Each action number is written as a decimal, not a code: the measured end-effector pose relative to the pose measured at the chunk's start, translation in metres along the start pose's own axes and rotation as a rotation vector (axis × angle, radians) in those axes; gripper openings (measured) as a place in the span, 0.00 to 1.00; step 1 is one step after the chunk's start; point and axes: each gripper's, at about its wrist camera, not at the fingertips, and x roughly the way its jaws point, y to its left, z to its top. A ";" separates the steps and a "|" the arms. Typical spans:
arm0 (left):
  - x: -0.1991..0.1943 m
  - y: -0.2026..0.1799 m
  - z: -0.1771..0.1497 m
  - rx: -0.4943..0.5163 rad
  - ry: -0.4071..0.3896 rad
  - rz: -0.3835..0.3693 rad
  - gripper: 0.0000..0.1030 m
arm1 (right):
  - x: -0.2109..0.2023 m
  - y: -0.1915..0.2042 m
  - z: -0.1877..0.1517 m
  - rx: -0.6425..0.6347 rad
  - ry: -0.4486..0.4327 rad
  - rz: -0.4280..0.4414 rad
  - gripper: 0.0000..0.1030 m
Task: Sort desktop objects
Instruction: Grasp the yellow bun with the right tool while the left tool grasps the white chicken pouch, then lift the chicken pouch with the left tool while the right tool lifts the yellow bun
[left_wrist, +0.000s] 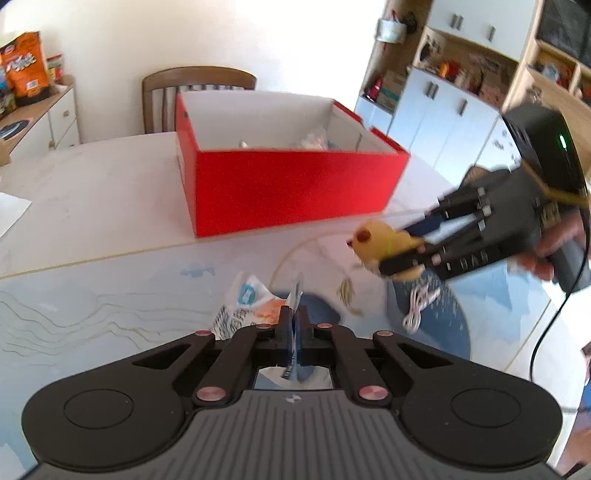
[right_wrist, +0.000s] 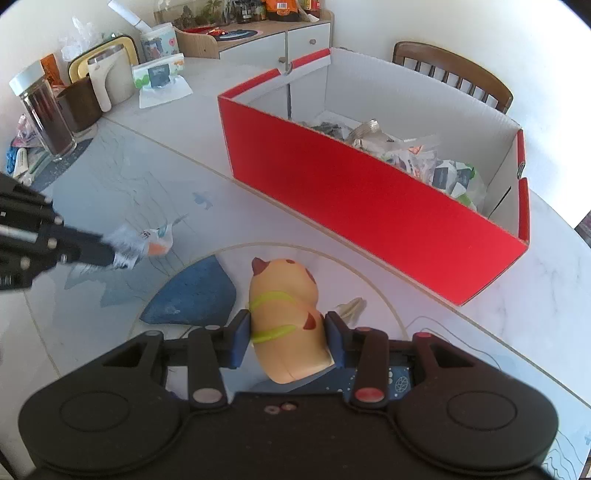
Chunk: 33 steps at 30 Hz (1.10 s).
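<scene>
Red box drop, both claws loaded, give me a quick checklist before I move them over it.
1. Right claw shut on the toy: ok, pads press both flanks.
2. Left claw shut on the packet: ok, though only a thin edge is pinched.
3. Red box open on top: ok.
4. Room inside the box: ok, wrappers lie low and the near end looks free.
5. Claws apart from each other: ok, a clear gap in both views.
6. White cable on the table clear of the right claw: cannot tell, it lies just beneath it.
</scene>
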 end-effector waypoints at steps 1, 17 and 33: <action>-0.003 0.001 0.005 -0.008 -0.007 -0.003 0.00 | -0.002 0.000 0.001 -0.001 -0.001 0.002 0.41; -0.004 0.004 0.031 -0.025 0.033 -0.052 0.00 | -0.031 -0.004 0.008 -0.012 -0.024 0.001 0.40; 0.015 -0.009 -0.001 0.270 0.189 -0.091 0.77 | -0.025 -0.001 -0.005 -0.009 0.014 0.018 0.41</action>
